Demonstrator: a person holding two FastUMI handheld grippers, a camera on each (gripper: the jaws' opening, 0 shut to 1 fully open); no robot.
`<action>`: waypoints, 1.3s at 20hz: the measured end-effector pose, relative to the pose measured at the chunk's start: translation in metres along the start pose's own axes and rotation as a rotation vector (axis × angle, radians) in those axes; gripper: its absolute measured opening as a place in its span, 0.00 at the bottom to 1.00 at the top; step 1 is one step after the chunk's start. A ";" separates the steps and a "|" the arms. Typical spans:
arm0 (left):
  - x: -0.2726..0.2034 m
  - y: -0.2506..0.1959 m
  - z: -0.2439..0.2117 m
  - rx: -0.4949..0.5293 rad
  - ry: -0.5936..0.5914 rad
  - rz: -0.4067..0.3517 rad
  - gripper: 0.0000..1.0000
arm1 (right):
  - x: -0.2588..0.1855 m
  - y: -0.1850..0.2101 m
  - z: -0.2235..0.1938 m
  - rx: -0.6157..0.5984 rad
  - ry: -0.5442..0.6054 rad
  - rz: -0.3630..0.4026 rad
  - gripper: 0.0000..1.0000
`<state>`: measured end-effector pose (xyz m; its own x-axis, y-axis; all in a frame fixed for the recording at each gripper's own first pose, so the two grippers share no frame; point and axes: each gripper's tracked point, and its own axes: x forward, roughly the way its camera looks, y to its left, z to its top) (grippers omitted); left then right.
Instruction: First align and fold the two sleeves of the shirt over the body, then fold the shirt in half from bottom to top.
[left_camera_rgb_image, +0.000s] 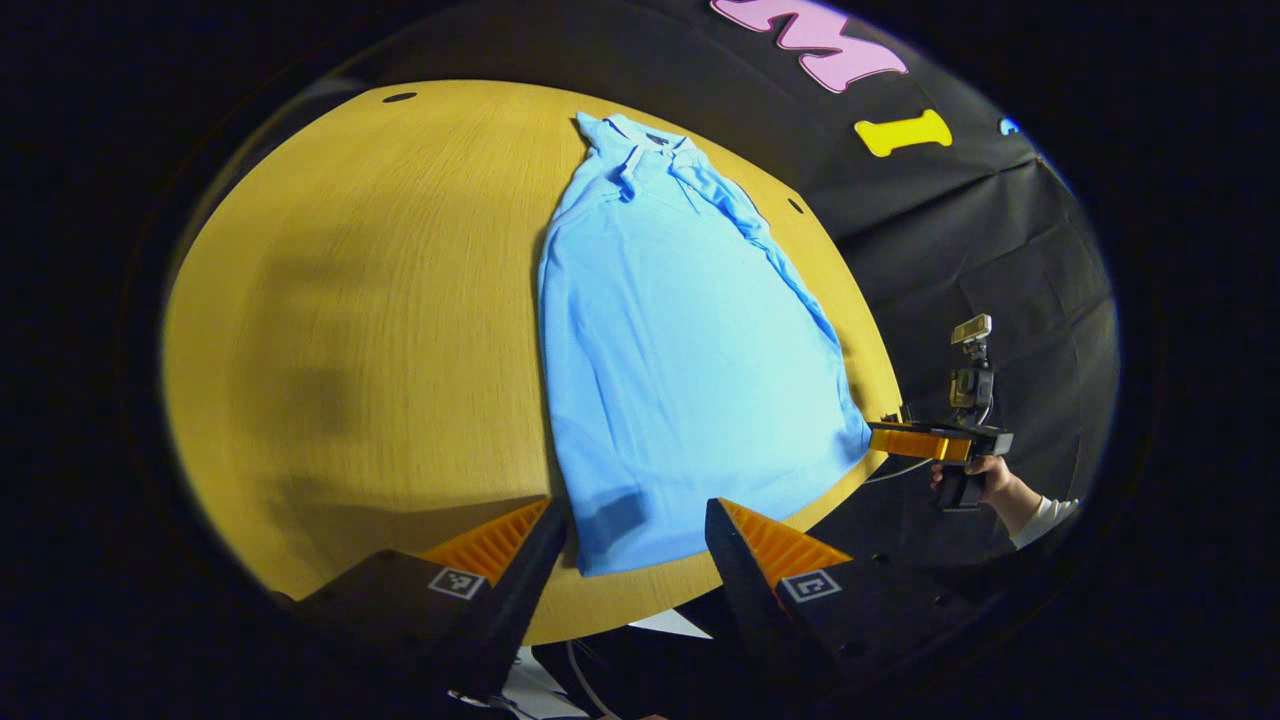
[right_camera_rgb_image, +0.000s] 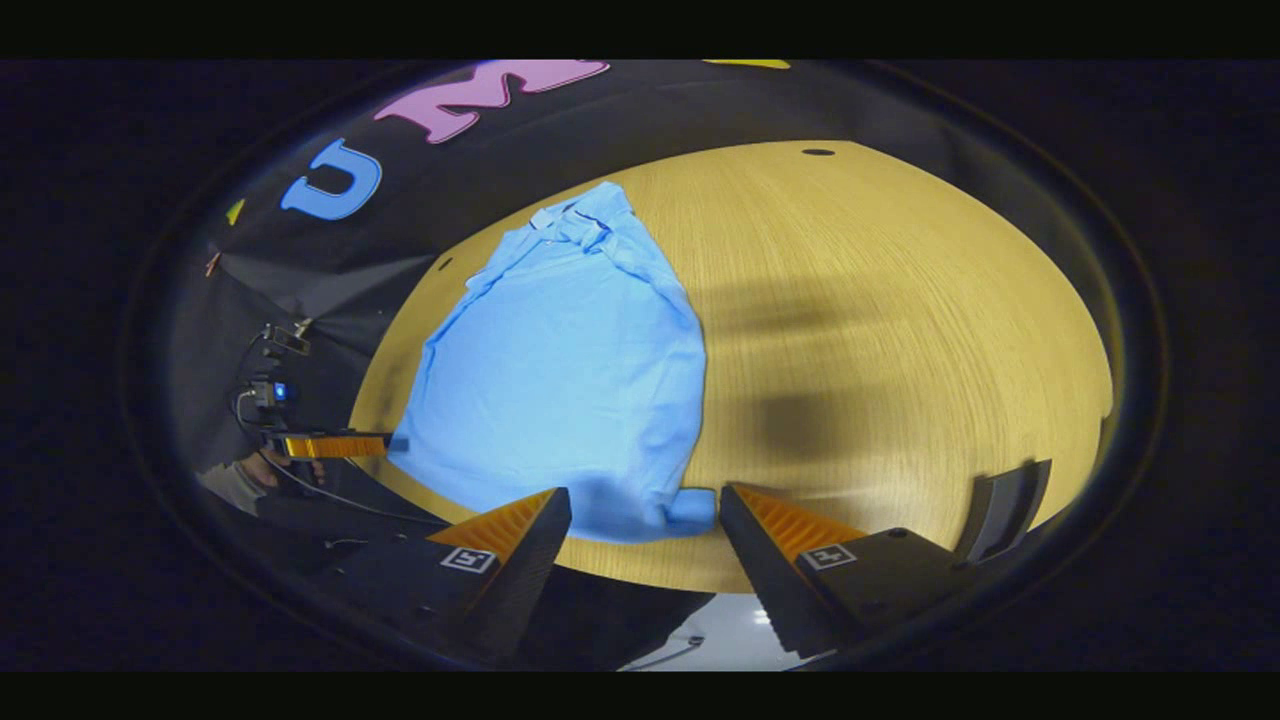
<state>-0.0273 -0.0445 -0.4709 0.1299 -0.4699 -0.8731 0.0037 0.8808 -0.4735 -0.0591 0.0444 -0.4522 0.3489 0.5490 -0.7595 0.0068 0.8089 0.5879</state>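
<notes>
Left gripper (left_camera_rgb_image: 630, 520): fingers spread wide and holding nothing, hovering just short of the hem at one bottom corner of the shirt (left_camera_rgb_image: 680, 340).
Right gripper (right_camera_rgb_image: 640, 510): likewise released, its fingers straddling the other bottom corner, where a small flap of cloth is turned up; in the left gripper view it sits beside the far hem corner (left_camera_rgb_image: 905, 440), held by a hand (left_camera_rgb_image: 985, 480).
Shirt: light blue, lying flat on the wooden table (left_camera_rgb_image: 380, 300), collar (right_camera_rgb_image: 575, 220) away from the grippers, hem near the table's front edge.
Sleeves: they look already folded in over the body, so the outline is narrow.
Step in hand: judged to be the bottom-to-top fold.
Doing it well: pinch both hem corners at the same depth, catching all layers; lift together, keep the hem taut between the grippers, carry it level to the collar.
Risk: the turned-up corner may slip from the right grip; a lone layer would drag the fold askew.
</notes>
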 end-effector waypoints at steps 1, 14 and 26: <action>-0.001 0.000 -0.003 0.001 -0.002 -0.002 0.90 | 0.001 0.003 0.000 0.003 0.005 0.010 0.95; 0.026 -0.025 -0.014 0.004 0.007 -0.020 0.07 | 0.025 0.010 -0.003 0.071 0.094 0.046 0.06; -0.037 -0.078 0.101 0.123 -0.242 -0.071 0.06 | 0.010 0.091 0.097 0.056 -0.072 0.362 0.05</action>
<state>0.0681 -0.0898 -0.3901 0.3581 -0.5160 -0.7781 0.1393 0.8536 -0.5020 0.0361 0.1028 -0.3788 0.4033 0.7797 -0.4790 -0.0786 0.5511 0.8307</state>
